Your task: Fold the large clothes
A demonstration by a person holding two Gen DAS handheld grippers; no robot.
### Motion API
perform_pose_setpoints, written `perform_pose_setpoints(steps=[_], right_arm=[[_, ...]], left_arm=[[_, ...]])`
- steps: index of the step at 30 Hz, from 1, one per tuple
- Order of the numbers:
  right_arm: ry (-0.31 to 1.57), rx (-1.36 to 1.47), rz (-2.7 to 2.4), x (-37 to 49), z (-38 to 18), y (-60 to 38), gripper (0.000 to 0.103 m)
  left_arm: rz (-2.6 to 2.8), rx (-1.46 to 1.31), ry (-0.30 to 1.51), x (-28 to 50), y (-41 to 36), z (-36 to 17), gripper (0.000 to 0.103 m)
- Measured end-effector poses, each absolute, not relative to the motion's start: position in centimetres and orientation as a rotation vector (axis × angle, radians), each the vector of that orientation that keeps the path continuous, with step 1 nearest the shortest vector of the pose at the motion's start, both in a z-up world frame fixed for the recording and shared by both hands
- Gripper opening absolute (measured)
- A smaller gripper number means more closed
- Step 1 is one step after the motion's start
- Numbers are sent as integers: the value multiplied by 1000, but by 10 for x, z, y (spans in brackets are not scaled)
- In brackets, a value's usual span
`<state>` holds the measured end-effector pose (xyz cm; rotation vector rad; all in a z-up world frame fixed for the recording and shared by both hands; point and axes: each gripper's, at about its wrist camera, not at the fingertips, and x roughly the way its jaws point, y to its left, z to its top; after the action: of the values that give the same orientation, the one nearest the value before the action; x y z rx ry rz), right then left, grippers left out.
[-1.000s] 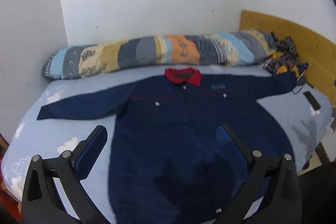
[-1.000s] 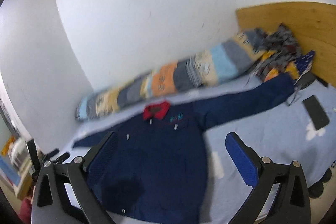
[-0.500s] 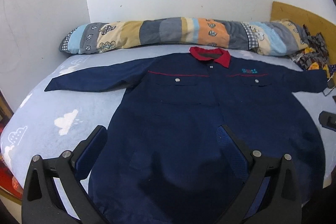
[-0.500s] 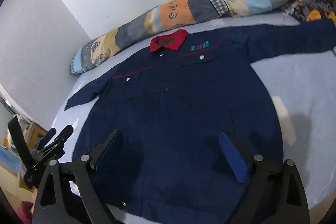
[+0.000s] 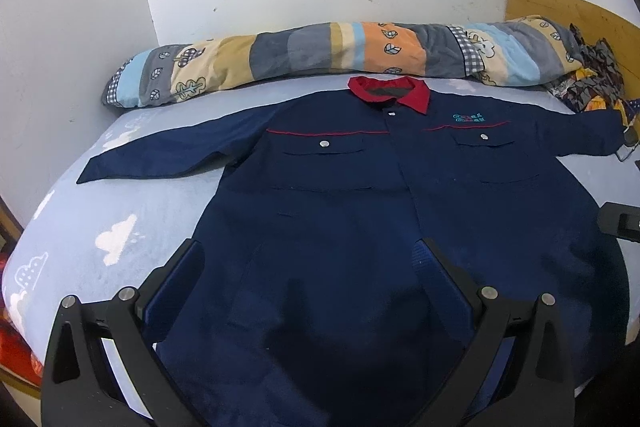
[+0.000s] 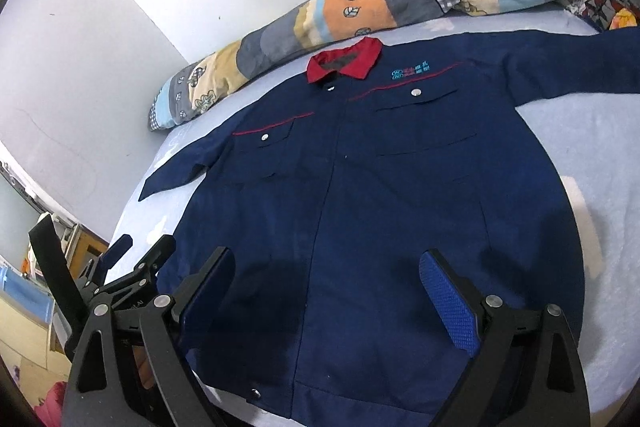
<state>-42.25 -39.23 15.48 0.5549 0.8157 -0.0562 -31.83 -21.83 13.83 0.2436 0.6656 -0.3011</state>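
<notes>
- Jacket (image 5: 360, 227): navy work jacket lying flat and face-up on the bed (image 5: 92, 211), collar at the far side, hem at the near edge, both sleeves spread out to left and right.
- I have both grippers above the hem end. Left gripper (image 5: 308, 275): jaws wide, nothing between them, over the near-left part of the jacket. Right gripper (image 6: 326, 287): jaws wide, nothing gripped, over the near-centre of the hem.
- Step in hand, as I judge it: going down for a first pinch on the fabric; no fold made yet.
- To do it well: I would pick one layer edge only, at the hem corner or side seam, not the middle of the panel, where the pads would bunch both layers.
- I would set the two grips well apart along the same edge so the cloth lifts as a straight line and folds without a diagonal crease.
- Left sleeve (image 5: 168, 155) lies out across the sheet; it probably wants folding inward before the body is halved.
- Look of the jacket: red collar (image 5: 390, 93), thin red piping across the chest, two flapped chest pockets with silver snaps, pale blue embroidered logo (image 6: 410, 71) on one breast, and a snap at the hem.
- Fabric looks stiff and mostly smooth, with mild creasing near the pockets.
- Patchwork bolster (image 5: 340, 55) lies along the far wall, clear of the jacket.
</notes>
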Motion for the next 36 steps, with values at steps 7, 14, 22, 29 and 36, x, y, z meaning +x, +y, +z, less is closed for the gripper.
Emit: perform_pose_setpoints(steps=[7, 14, 22, 29, 36], right_arm=[[832, 545, -53, -422, 158, -395, 95], [840, 516, -61, -424, 158, -393, 95], [845, 509, -66, -429, 155, -395, 95], [839, 495, -81, -433, 156, -398, 95], [860, 339, -123, -432, 157, -383, 95]], left_arm=[[-302, 250, 657, -319, -216, 137, 103], [-300, 243, 668, -316, -209, 136, 103], [-304, 242, 669, -316, -202, 137, 103], [-301, 238, 683, -314, -198, 134, 103], [-310, 253, 672, -317, -200, 133, 103]])
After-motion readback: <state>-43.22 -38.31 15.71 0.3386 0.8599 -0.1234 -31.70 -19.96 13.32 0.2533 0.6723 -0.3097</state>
